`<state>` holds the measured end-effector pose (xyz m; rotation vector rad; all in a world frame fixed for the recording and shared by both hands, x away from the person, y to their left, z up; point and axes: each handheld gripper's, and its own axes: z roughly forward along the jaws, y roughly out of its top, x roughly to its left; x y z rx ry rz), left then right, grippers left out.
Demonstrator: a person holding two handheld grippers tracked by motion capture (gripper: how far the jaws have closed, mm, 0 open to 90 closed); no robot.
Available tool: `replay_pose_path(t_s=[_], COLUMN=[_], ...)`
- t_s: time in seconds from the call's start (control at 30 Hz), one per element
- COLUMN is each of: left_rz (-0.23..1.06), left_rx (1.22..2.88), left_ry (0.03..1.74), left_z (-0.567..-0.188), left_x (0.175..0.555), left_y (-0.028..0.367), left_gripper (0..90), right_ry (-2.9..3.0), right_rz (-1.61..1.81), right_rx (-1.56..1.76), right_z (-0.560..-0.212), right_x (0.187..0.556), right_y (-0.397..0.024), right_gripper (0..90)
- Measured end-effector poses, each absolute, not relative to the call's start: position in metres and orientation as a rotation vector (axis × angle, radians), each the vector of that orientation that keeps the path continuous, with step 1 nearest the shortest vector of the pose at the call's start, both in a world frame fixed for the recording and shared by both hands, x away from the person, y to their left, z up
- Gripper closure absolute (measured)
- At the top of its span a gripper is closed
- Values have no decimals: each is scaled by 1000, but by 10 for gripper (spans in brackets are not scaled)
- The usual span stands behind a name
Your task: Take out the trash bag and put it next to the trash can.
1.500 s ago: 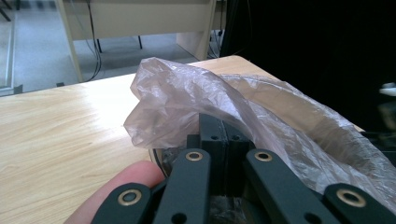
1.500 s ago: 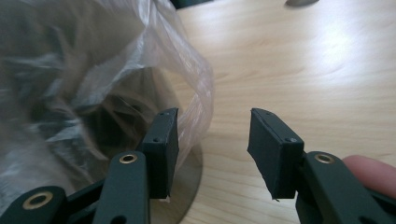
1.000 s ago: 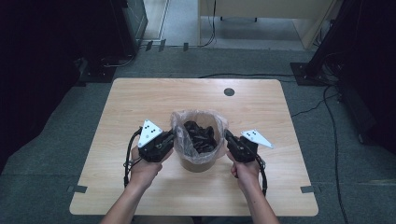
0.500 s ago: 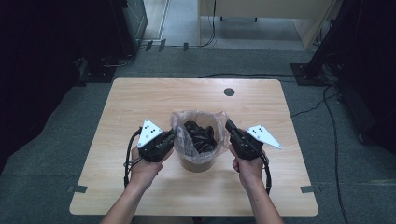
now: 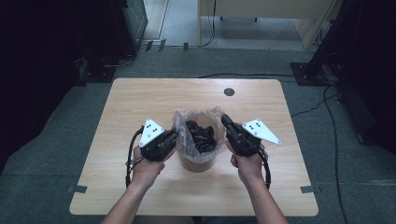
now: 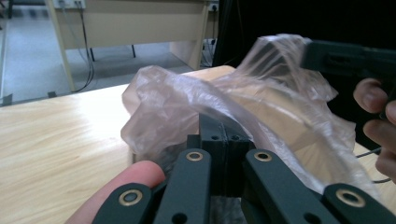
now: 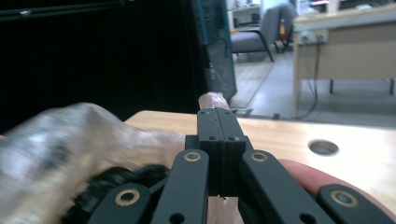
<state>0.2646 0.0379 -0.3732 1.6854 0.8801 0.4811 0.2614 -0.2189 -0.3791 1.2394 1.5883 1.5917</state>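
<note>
The thing in hand is a thin, clear, crinkled plastic bag liner [image 5: 198,122] sitting inside a short round tan bin [image 5: 198,163]. The film is cloudy and much creased, and its loose mouth stands ragged above the bin's rim. Inside lies a heap of black, glossy, tangled pieces [image 5: 201,135]; I cannot tell what they are.

The bin stands upright on the light wooden table [image 5: 140,102], so bag and bin open straight up and their long axis runs vertical. Taking the table's round dark cable hole [image 5: 229,92] as landmark: the bin sits on my side of that hole, well apart from it and slightly to its left in the high view.

My left gripper [image 5: 173,135] is at the bag's left edge. In the left gripper view its jaws are pressed flat together with the film pinched between them.

My right gripper [image 5: 224,120] is at the bag's right edge, higher than the left, jaws likewise closed tight. In the right gripper view a twisted tuft of the film pokes out just past the tips, so it is clamped on the bag too. Between the two grips the mouth is drawn out sideways.
</note>
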Motion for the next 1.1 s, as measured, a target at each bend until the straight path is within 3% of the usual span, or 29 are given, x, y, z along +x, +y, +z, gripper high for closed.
replay_pose_path(t_s=[0.37, 0.6, 0.9, 1.0, 1.1], left_rz=[448, 447, 448, 450, 454], left_rx=[1662, 1671, 1679, 1687, 1693], left_ry=[850, 863, 866, 867, 867], left_z=[-362, -366, -368, -367, -365], left_x=[263, 266, 269, 270, 271], left_y=[26, 33, 27, 23, 21], left_gripper=[900, 900, 900, 900, 900], right_ry=[1681, 1683, 1584, 1629, 1725], right_rz=[1651, 1590, 1681, 1671, 1648], right_rx=[955, 1040, 1199, 1308, 1349], right_z=[-308, -340, -362, -376, -387], right_x=[262, 252, 215, 215, 219], right_y=[-155, -175, -224, -224, -212], right_gripper=[900, 882, 313, 190, 157])
